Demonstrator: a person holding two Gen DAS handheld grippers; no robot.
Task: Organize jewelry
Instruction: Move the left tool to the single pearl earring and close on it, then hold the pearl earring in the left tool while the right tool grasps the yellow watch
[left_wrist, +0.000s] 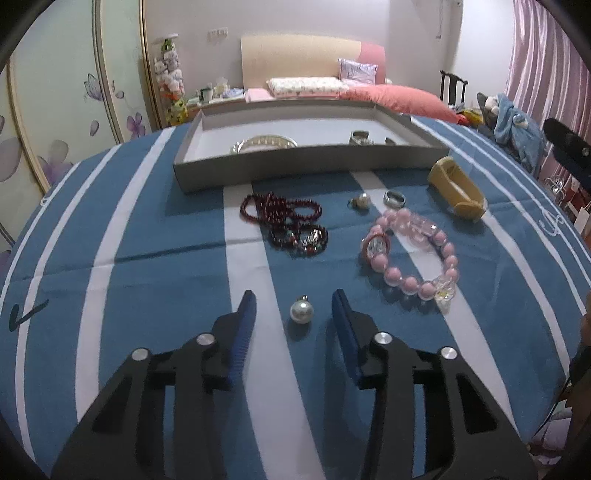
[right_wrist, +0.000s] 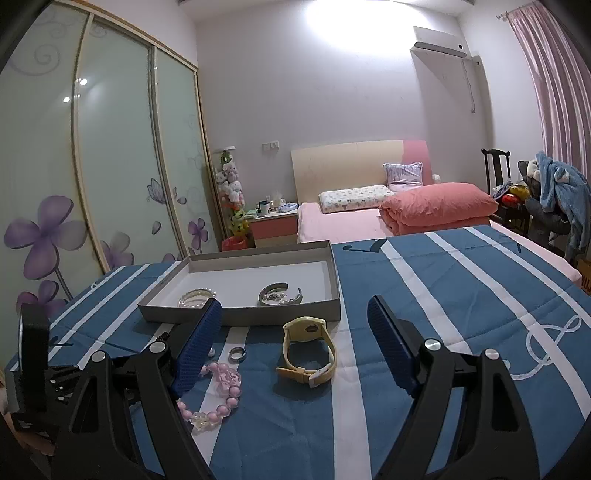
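A white pearl pendant lies on the blue striped cloth between the blue pads of my left gripper, with a gap on each side; the pads do not touch it. Beyond it lie dark red bead strands, a pink bead bracelet, a small pearl earring, a silver ring and a yellow watch. The grey tray holds a pearl bracelet and silver bangles. My right gripper stands open above the yellow watch, holding nothing.
The table's cloth stretches bare to the right of the tray. A bed with a pink duvet lies behind, with wardrobe doors at left and a chair piled with clothes at right.
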